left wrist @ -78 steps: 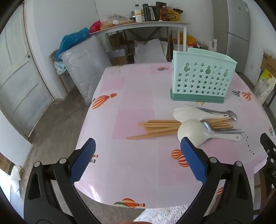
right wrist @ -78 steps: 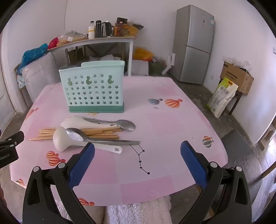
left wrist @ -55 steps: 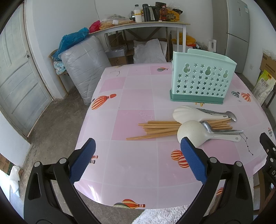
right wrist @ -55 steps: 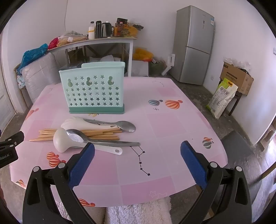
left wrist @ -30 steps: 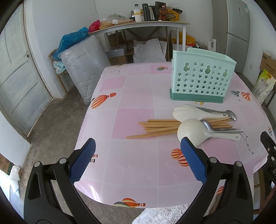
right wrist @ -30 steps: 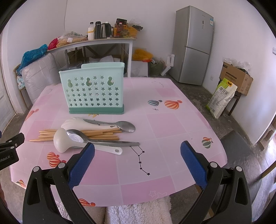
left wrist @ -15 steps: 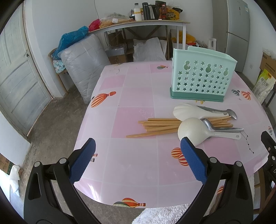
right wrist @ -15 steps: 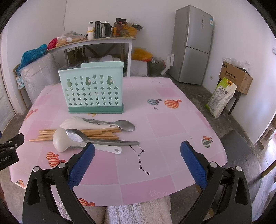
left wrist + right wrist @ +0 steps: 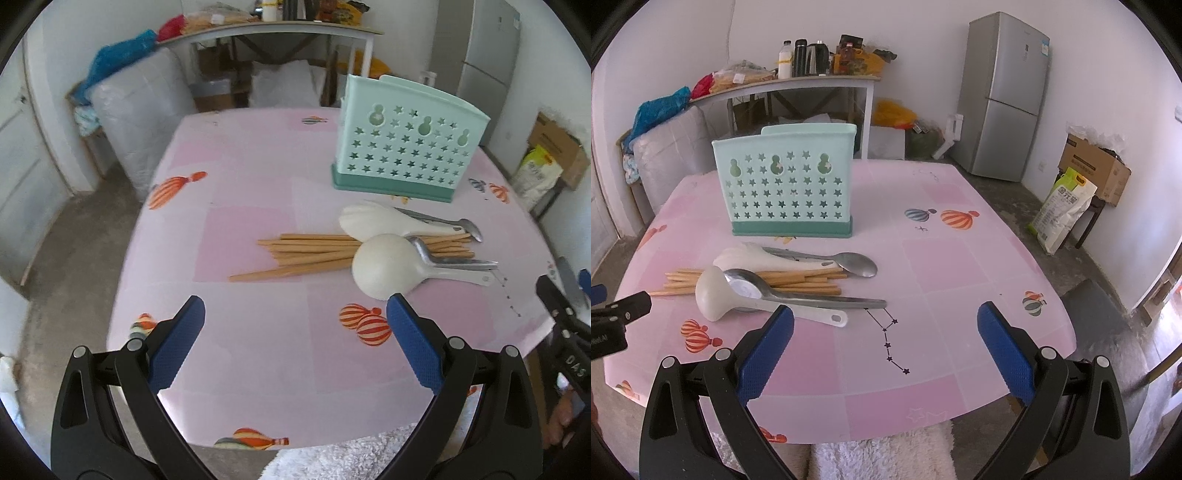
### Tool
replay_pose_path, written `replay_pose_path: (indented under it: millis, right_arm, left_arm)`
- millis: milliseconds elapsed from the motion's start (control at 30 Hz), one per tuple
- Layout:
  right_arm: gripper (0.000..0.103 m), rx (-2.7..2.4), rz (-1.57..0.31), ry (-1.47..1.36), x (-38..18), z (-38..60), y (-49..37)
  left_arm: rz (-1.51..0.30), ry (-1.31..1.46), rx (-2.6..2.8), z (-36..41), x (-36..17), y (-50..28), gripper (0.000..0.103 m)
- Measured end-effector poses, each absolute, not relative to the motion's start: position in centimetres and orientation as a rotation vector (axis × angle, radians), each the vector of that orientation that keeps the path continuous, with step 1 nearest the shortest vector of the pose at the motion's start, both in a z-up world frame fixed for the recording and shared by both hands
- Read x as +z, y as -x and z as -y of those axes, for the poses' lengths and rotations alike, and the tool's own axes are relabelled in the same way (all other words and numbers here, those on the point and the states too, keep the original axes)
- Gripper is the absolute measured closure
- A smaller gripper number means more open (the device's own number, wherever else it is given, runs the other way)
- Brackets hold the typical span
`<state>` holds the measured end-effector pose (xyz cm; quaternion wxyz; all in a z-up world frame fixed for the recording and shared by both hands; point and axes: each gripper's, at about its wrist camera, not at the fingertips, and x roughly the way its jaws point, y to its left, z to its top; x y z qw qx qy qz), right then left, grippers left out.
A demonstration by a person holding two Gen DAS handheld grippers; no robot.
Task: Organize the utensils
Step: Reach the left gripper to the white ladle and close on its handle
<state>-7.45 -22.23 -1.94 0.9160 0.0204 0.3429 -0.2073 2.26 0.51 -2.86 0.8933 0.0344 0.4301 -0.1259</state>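
Note:
A mint-green utensil holder (image 9: 406,147) (image 9: 786,188) with star holes stands upright on the pink table. In front of it lies a pile: several wooden chopsticks (image 9: 306,254) (image 9: 798,280), two white plastic spoons (image 9: 388,266) (image 9: 716,291), and two metal spoons (image 9: 454,262) (image 9: 857,264). My left gripper (image 9: 293,339) is open, low over the table's near edge, left of the pile. My right gripper (image 9: 884,339) is open too, near the front edge, just right of the white spoon's handle. Neither holds anything.
The pink tablecloth (image 9: 960,258) carries balloon prints. Behind stand a cluttered side table (image 9: 798,81), a fridge (image 9: 1008,96), wrapped bundles (image 9: 136,122), a cardboard box (image 9: 1093,173) and a sack (image 9: 1060,210). A white fluffy seat (image 9: 879,458) lies below the front edge.
Both grippers have moved forward and slightly closer to the table; the utensil pile now looks nearer. Nothing on the table has moved. Both stay open.

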Motion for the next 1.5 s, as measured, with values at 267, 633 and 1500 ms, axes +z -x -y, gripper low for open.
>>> replay_pose_path:
  millis: [267, 633, 1500]
  right_arm:
    - [0.006, -0.384, -0.723, -0.048, -3.4, 22.6, 7.0]
    - [0.006, -0.343, -0.75, -0.097, -5.2, 24.0, 5.5]
    - [0.006, -0.361, -0.752, -0.176, -5.4, 26.0, 5.6]
  left_arm:
    - [-0.891, 0.015, -0.315, -1.3, -3.2, -4.0, 0.008]
    - [-0.896, 0.025, -0.552, 0.8, -4.3, -4.8, 0.009]
    - [-1.013, -0.122, -0.645, 6.4, -3.6, -7.7, 0.102]
